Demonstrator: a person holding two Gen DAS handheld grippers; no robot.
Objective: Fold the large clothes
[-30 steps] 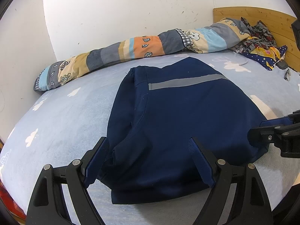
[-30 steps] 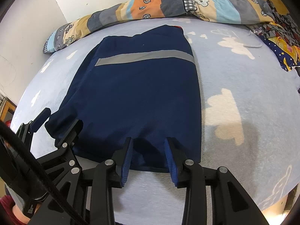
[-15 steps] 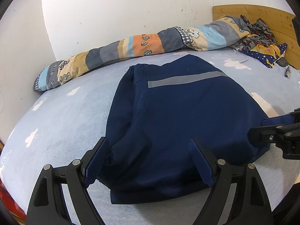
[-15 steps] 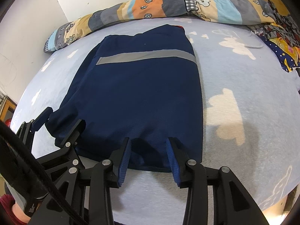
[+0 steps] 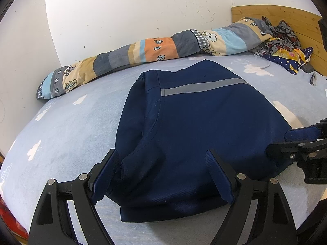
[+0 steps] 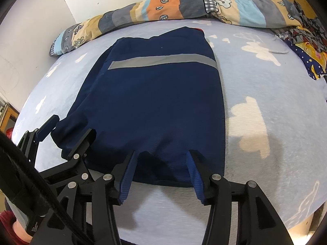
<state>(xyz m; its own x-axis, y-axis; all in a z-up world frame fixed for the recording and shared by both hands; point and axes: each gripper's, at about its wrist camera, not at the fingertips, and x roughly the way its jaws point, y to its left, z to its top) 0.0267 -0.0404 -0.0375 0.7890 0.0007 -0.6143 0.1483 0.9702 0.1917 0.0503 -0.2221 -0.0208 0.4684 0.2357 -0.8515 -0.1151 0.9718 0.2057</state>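
A navy garment [image 5: 200,126] with a grey reflective stripe [image 5: 202,85] lies folded into a rectangle on the bed; it also shows in the right wrist view [image 6: 155,102]. My left gripper [image 5: 163,175] is open, its fingers straddling the garment's near left corner. My right gripper [image 6: 161,163] is open, its fingers over the near hem. The right gripper appears at the garment's right edge in the left wrist view [image 5: 302,143]. The left gripper appears at the left in the right wrist view [image 6: 69,132].
The bed has a light blue sheet with white clouds [image 6: 265,85]. A rolled patchwork quilt [image 5: 155,49] lies along the wall. A heap of patterned clothes [image 5: 286,47] sits by the wooden headboard [image 5: 286,16]. The bed's near edge is just behind the grippers.
My right gripper has opened wider at the near hem. The garment and the left gripper have hardly moved.
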